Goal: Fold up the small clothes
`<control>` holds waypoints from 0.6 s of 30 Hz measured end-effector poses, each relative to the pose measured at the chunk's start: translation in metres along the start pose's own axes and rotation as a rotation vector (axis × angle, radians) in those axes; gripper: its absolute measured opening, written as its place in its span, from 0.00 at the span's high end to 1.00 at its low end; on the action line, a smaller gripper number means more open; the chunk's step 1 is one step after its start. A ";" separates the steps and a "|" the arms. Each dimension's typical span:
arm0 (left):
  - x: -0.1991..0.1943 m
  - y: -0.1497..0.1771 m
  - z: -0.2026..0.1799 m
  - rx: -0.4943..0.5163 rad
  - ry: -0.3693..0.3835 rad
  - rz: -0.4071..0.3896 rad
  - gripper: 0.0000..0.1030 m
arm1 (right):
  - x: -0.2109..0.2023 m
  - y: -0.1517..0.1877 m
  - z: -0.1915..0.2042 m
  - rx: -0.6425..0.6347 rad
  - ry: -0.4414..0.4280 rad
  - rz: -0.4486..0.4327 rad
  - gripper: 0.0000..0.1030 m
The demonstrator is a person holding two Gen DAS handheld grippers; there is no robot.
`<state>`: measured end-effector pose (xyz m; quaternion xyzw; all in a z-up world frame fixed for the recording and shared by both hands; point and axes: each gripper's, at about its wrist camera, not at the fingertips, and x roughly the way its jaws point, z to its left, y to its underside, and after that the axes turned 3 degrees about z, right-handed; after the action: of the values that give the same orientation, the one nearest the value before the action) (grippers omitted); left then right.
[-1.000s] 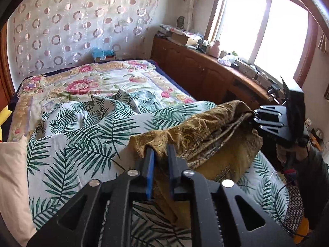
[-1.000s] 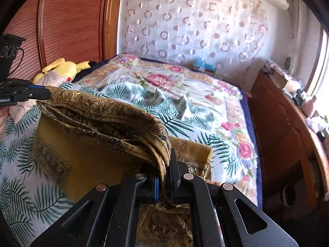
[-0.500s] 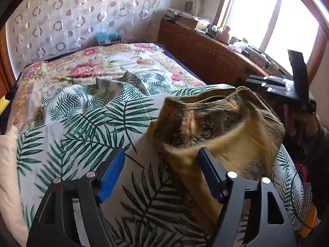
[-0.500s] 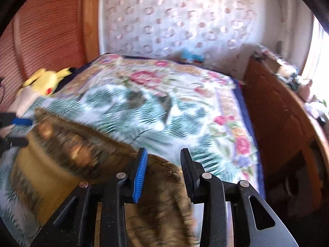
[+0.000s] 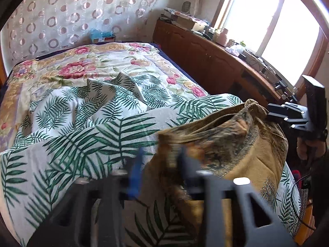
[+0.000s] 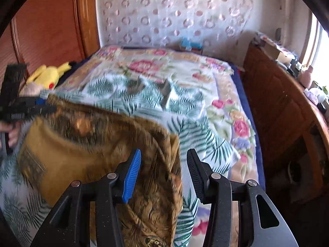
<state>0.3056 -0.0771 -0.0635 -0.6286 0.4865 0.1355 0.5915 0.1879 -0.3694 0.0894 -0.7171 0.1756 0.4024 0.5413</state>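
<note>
Bedroom, palm-print sheet on bed: left gripper just closed, jaws narrow on garment edge; right gripper just opening, cloth loose between.

- Your garment: mustard gold, dark ornate print.
- Sheet: white, green palm fronds.
- Quilt: cream, pink roses.
- Plush toy: yellow.

Bedroom around the bed

A palm-leaf sheet overlies a floral quilt; a yellow plush toy lies by the wooden headboard, and a cluttered wooden cabinet stands under the window.
</note>
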 end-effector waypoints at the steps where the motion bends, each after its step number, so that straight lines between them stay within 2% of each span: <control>1: 0.001 -0.001 -0.001 0.008 -0.013 -0.005 0.86 | 0.003 0.001 -0.001 -0.002 -0.001 0.013 0.55; 2: 0.002 -0.002 -0.003 0.015 -0.032 -0.013 0.87 | 0.006 0.002 0.000 -0.001 -0.009 0.019 0.71; 3: 0.002 -0.004 -0.004 0.018 -0.040 -0.017 0.87 | 0.007 0.002 0.000 -0.003 -0.032 0.024 0.93; 6: 0.003 -0.005 -0.002 0.012 -0.055 -0.027 0.88 | 0.005 -0.005 0.000 -0.028 -0.049 0.007 0.96; 8: 0.002 -0.005 -0.001 0.016 -0.061 -0.027 0.87 | 0.001 -0.006 -0.004 -0.013 -0.017 -0.017 0.96; 11: -0.002 -0.005 -0.004 0.024 -0.114 -0.028 0.77 | -0.003 -0.002 -0.012 0.026 0.034 -0.017 0.98; 13: -0.007 -0.003 -0.005 0.030 -0.127 -0.029 0.74 | -0.001 0.003 -0.010 0.038 0.069 -0.004 0.98; 14: -0.009 -0.002 -0.005 0.034 -0.129 -0.027 0.71 | -0.004 0.005 -0.008 0.035 0.076 -0.004 0.96; 15: -0.012 0.000 -0.005 0.038 -0.129 -0.027 0.67 | -0.003 0.002 -0.002 0.034 0.075 -0.004 0.89; 16: -0.016 0.002 -0.006 0.040 -0.127 -0.027 0.58 | -0.005 0.003 0.000 0.039 0.069 -0.003 0.81; 18: -0.018 0.006 -0.006 0.047 -0.111 -0.020 0.56 | -0.009 0.007 0.003 0.049 0.066 -0.010 0.36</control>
<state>0.2891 -0.0733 -0.0521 -0.6109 0.4496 0.1525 0.6336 0.1766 -0.3702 0.0916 -0.7174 0.1997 0.3716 0.5544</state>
